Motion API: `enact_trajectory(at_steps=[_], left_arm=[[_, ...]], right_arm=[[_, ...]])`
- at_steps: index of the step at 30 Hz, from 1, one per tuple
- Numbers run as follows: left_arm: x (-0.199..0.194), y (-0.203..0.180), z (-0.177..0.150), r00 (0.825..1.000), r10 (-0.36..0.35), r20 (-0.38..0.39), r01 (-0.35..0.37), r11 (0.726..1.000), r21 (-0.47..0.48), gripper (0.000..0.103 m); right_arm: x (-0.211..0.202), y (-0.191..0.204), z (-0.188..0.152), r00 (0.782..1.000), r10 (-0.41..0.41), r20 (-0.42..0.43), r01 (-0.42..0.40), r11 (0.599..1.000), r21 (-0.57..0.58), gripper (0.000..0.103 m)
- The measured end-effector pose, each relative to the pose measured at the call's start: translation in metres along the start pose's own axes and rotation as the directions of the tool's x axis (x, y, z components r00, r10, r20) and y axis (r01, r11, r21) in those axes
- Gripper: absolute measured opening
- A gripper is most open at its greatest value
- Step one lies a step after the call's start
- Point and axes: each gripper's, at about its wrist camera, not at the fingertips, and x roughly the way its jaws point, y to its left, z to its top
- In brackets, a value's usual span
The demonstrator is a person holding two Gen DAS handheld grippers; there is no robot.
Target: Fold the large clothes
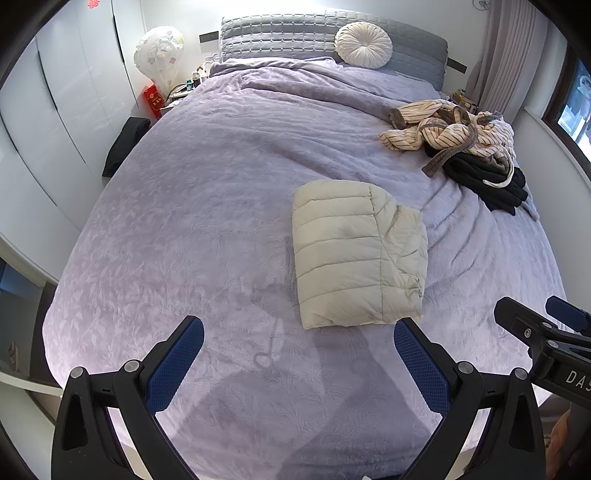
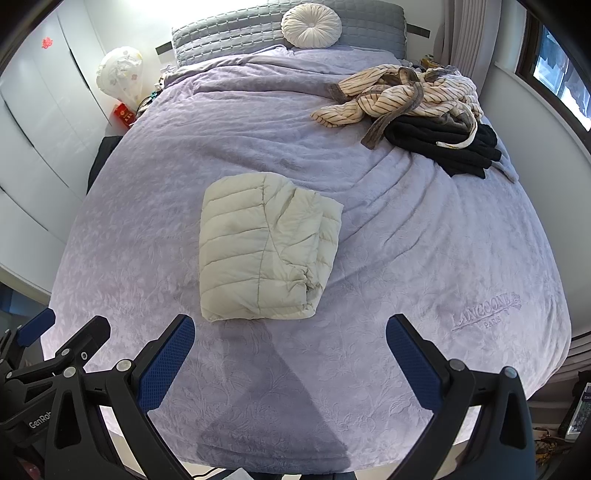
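Note:
A cream quilted puffer jacket (image 1: 356,254) (image 2: 266,247) lies folded into a compact rectangle on the lilac bedspread (image 1: 207,206) (image 2: 424,229). My left gripper (image 1: 299,328) hovers over the foot of the bed, open and empty, just short of the jacket's near edge. My right gripper (image 2: 290,325) is likewise open with nothing between its blue pads, close to the jacket's near edge. Each gripper shows at the edge of the other's view: the right gripper (image 1: 546,332), the left gripper (image 2: 55,339). A crumpled striped robe (image 1: 443,125) (image 2: 399,94) rests on a black garment (image 1: 484,177) (image 2: 443,144) at the far right.
A grey headboard cushion (image 1: 295,37) (image 2: 240,33) and round white pillow (image 1: 364,44) (image 2: 310,26) sit at the head. White wardrobes (image 1: 55,110) line the left wall. A bedside table with a covered fan (image 1: 159,55) and red box (image 1: 152,99) stands far left. A window (image 2: 561,70) is at right.

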Motion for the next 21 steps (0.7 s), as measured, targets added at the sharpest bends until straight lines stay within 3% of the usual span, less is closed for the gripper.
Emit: enact_trajectory(at_steps=[21], left_arm=[[-0.0001,0.0005,0.0002,1.0,0.0,0.001,0.0,1.0,0.0,0.103]], right_arm=[[-0.0018,0.0023,-0.0023,1.0,0.005,-0.004,-0.005,1.0,-0.001,0.103]])
